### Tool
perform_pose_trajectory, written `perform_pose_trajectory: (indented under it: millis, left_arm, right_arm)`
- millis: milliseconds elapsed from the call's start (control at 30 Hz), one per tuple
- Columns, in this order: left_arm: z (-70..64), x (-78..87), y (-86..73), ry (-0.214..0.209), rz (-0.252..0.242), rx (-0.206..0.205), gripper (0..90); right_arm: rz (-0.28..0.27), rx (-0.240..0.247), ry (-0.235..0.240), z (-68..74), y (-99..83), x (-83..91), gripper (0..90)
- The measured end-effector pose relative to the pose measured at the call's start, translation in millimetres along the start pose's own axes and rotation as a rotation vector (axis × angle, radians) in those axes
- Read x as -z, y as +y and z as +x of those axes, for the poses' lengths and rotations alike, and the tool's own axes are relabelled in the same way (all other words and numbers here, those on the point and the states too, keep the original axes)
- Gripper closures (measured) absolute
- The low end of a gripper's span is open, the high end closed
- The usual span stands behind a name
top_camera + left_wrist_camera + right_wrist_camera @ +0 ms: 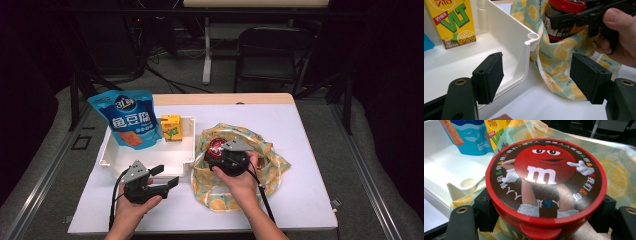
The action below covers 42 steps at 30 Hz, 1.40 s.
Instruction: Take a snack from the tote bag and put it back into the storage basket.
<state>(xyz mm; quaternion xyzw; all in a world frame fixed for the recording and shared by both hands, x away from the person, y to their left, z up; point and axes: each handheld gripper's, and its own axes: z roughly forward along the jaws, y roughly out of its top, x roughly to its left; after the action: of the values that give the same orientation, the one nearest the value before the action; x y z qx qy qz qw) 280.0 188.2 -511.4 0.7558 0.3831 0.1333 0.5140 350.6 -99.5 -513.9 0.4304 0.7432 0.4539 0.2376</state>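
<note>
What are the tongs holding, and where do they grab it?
The right tongs pinch the red-lidded candy jar by its sides, just under the lid. The left tongs hold nothing.

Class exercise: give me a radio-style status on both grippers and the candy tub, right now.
Right gripper shut on candy tub, over the lemon-print bag. Left gripper open, holding nothing, near the white tray. Bag folds crowd the tub.

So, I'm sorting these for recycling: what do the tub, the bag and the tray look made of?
Tub: likely plastic, with a glossy red lid. Bag: soft lemon-print cloth, judging by its folds. Tray: smooth white moulded plastic, it seems.
</note>
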Motion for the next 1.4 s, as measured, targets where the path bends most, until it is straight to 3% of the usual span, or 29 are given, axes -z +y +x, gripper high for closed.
perform_pose_trajectory:
  millis: [267,367,433,600,800,1033,1100,1167,1233,1367,1400]
  left_arm:
    - [-5.2,-2.8,0.9,-0.014,-0.009,-0.016,26.2]
    - [-12.2,-5.7,1.7,-0.007,-0.036,-0.03,25.8]
    - [-14.5,-6.9,2.6,-0.027,-0.038,-0.04,25.6]
    - [-22.7,-12.1,3.9,-0.029,-0.044,-0.052,25.1]
    - [-31.8,-19.1,5.9,-0.071,-0.032,-0.078,24.5]
    - [-43.4,-30.4,5.6,-0.089,-0.037,-0.099,22.2]
    - [-48.1,-33.5,5.6,-0.075,-0.041,-0.108,21.6]
    - [-50.3,-35.0,6.7,-0.1,-0.036,-0.128,20.7]
    - [-53.8,-37.8,7.0,-0.076,-0.045,-0.127,18.9]
    - [-53.9,-39.9,7.5,-0.099,-0.04,-0.133,17.8]
    - [-55.4,-41.1,7.0,-0.079,-0.054,-0.129,17.8]
  right_arm:
    - [-0.021,-0.002,0.03,2.3,6.8,16.5,25.1]
    - [-0.022,-0.004,0.048,5.3,9.1,23.8,25.1]
    - [-0.022,0.0,0.057,7.7,10.4,28.5,25.1]
    - [-0.022,0.005,0.08,12.8,13.8,38.9,25.1]
    - [-0.03,0.01,0.111,22.5,16.8,49.4,25.1]
    - [-0.038,0.02,0.14,35.1,19.7,58.3,25.1]
    - [-0.037,0.023,0.149,38.8,20.3,60.1,25.1]
    - [-0.034,0.027,0.157,41.9,21.0,61.7,25.2]
    - [-0.035,0.03,0.164,45.3,21.5,62.9,25.1]
    - [-0.033,0.038,0.175,52.2,22.0,65.0,25.1]
    - [-0.037,0.035,0.174,54.3,21.8,64.9,25.1]
